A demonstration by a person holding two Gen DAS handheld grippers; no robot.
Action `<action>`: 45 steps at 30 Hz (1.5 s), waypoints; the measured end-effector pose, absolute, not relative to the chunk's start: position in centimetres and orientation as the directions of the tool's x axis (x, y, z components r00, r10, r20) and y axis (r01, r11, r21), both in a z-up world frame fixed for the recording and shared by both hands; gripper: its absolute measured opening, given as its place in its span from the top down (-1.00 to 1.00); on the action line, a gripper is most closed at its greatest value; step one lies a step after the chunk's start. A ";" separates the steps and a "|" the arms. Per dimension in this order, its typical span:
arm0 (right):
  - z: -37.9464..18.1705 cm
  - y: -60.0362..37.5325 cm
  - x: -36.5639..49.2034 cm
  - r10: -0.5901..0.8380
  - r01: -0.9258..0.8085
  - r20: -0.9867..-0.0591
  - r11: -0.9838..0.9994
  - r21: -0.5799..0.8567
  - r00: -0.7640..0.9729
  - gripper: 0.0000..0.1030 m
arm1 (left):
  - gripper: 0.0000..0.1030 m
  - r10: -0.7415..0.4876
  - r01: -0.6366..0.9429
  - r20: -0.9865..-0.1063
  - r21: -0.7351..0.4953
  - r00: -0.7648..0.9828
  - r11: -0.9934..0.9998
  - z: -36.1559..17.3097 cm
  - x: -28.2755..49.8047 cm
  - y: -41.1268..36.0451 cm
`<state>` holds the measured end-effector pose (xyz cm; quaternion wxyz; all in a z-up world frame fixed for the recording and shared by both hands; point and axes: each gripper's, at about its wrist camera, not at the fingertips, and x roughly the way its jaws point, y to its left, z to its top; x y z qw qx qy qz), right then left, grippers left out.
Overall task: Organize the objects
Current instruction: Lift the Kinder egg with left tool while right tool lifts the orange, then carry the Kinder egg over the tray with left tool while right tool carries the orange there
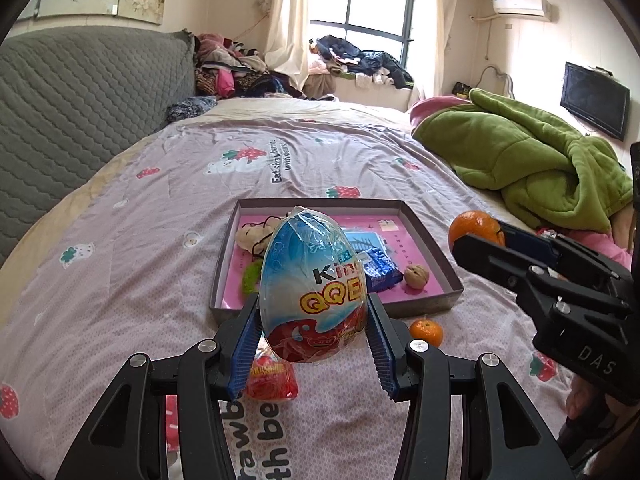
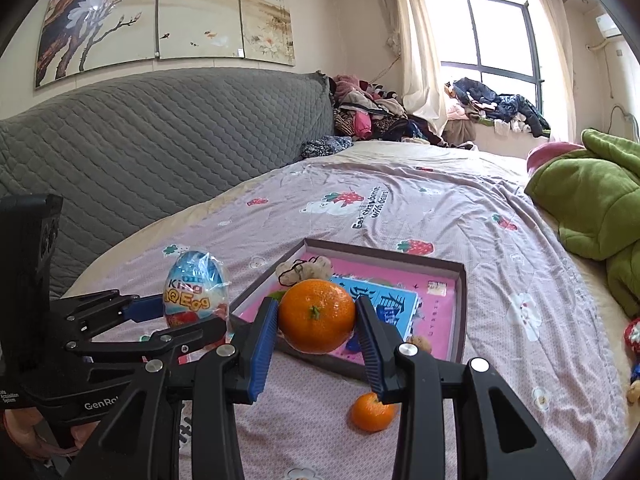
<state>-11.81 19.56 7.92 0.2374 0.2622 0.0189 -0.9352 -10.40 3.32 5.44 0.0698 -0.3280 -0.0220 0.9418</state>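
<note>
My left gripper (image 1: 312, 320) is shut on a wrapped blue and red toy egg (image 1: 314, 286), held above the bed near the front edge of the pink-lined box (image 1: 416, 307). The egg also shows in the right wrist view (image 2: 196, 290). My right gripper (image 2: 316, 320) is shut on a large orange (image 2: 317, 315), held over the box's near rim (image 2: 320, 364); it also shows in the left wrist view (image 1: 474, 227). In the box lie a blue packet (image 1: 378, 258), a walnut (image 1: 416, 277), a beige plush (image 1: 254, 236) and a green fuzzy item (image 1: 251, 276).
A small orange (image 1: 426, 331) lies on the sheet before the box, also in the right wrist view (image 2: 372, 412). A red packet (image 1: 272, 380) lies under my left gripper. A green blanket (image 1: 528, 160) is at the right. A grey headboard (image 1: 80, 108) is at the left.
</note>
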 end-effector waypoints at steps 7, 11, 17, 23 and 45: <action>8.3 19.7 -13.4 -0.413 0.442 -0.491 -0.895 0.062 -0.767 0.23 | 0.00 0.130 -0.097 -0.619 -0.087 -0.775 -0.991 5.5 -12.4 2.9; 7.9 19.9 -14.6 -0.406 0.436 -0.497 -0.898 0.061 -0.767 0.23 | 0.00 0.120 -0.081 -0.620 -0.091 -0.775 -0.993 5.6 -13.9 2.3; 7.9 20.1 -15.8 -0.402 0.432 -0.489 -0.900 0.058 -0.774 0.23 | 0.00 0.098 -0.055 -0.622 -0.089 -0.777 -0.995 6.1 -16.5 1.0; 7.6 20.4 -17.0 -0.397 0.420 -0.484 -0.905 0.065 -0.780 0.23 | 0.00 0.081 -0.041 -0.624 -0.078 -0.778 -0.996 6.1 -19.1 0.3; 1.8 19.0 -21.2 -0.351 0.410 -0.614 -0.911 0.049 -0.707 0.23 | 0.00 0.102 -0.076 -0.726 -0.069 -0.680 -0.995 -0.2 -24.3 0.4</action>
